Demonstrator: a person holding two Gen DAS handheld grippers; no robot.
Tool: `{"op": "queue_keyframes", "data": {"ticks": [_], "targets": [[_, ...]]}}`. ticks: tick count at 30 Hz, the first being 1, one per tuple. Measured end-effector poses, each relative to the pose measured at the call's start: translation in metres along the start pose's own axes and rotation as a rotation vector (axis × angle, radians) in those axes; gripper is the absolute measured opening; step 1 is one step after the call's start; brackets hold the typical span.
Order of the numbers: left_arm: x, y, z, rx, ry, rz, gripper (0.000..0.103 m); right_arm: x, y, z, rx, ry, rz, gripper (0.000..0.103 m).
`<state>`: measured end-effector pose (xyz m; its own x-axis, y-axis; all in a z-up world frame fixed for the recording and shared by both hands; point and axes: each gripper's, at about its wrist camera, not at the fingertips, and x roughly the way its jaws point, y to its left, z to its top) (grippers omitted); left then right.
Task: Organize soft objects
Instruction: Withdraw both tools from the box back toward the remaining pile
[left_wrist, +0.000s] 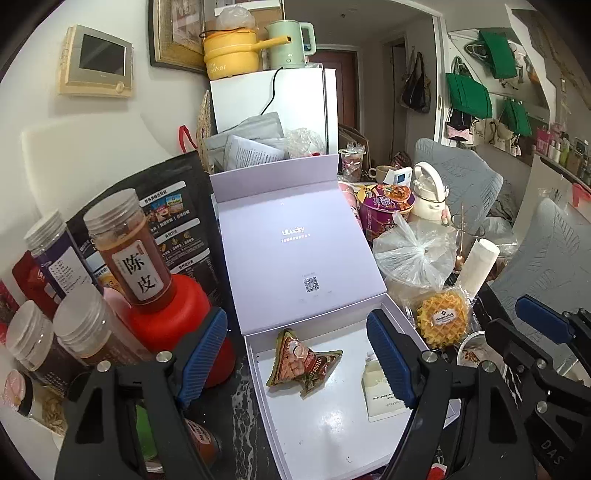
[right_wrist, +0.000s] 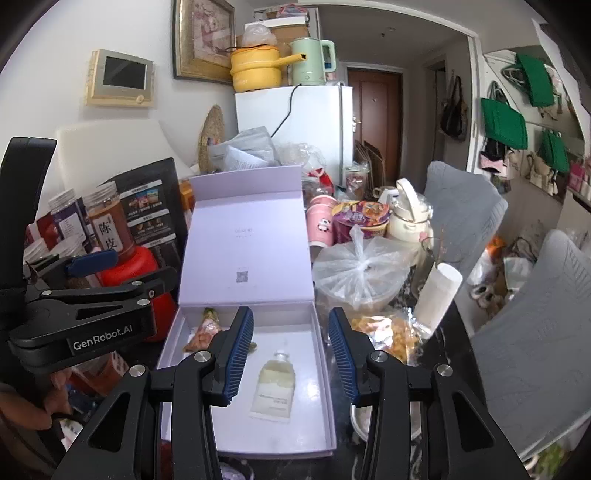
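Observation:
An open pale lilac box (left_wrist: 258, 350) (right_wrist: 321, 354) stands on the table with its lid propped up behind. A crumpled snack packet (left_wrist: 301, 363) (right_wrist: 203, 332) lies in its left part. A pale cream tube (left_wrist: 380, 395) (right_wrist: 275, 384) lies in its right part. My left gripper (left_wrist: 295, 354) is open and empty, hovering above the box. My right gripper (right_wrist: 290, 354) is open and empty above the tube. A wrapped waffle (left_wrist: 441, 321) lies to the right of the box; in the right wrist view the waffle (right_wrist: 391, 332) sits beside my right finger.
Jars (left_wrist: 129, 251) and a red bottle (left_wrist: 173, 321) crowd the left of the box. A knotted plastic bag over a bowl (right_wrist: 364, 269), a white roll (right_wrist: 437, 295), cups and a noodle tub (right_wrist: 360, 218) stand to the right. Grey chairs (right_wrist: 535, 332) are further right.

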<state>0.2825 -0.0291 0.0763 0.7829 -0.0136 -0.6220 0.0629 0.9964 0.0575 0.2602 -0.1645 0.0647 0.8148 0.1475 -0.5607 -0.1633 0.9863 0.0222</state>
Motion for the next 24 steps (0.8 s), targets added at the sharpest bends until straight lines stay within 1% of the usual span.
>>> {"op": "queue_keyframes", "data": {"ticks": [12, 15, 17, 19, 21, 24], "targets": [[-0.077, 0.004, -0.009, 0.001, -0.103, -0.016, 0.078, -0.072, 0.017, -0.007, -0.024, -0.091, 0.001, 0.045], [-0.096, 0.004, -0.015, 0.010, -0.128, -0.024, 0.078, -0.086, 0.021, -0.011, -0.027, -0.108, -0.003, 0.049], [-0.106, 0.003, -0.019, 0.014, -0.141, -0.027, 0.082, -0.097, 0.023, -0.016, -0.028, -0.122, -0.006, 0.053], [-0.117, 0.002, -0.024, 0.020, -0.153, -0.028, 0.092, -0.106, 0.025, -0.021, -0.028, -0.131, -0.008, 0.056], [-0.128, 0.002, -0.030, 0.023, -0.172, -0.027, 0.097, -0.116, 0.026, -0.026, -0.028, -0.139, -0.012, 0.060], [-0.143, 0.001, -0.038, 0.031, -0.199, -0.023, 0.099, -0.128, 0.030, -0.034, -0.031, -0.149, -0.017, 0.067]]}}
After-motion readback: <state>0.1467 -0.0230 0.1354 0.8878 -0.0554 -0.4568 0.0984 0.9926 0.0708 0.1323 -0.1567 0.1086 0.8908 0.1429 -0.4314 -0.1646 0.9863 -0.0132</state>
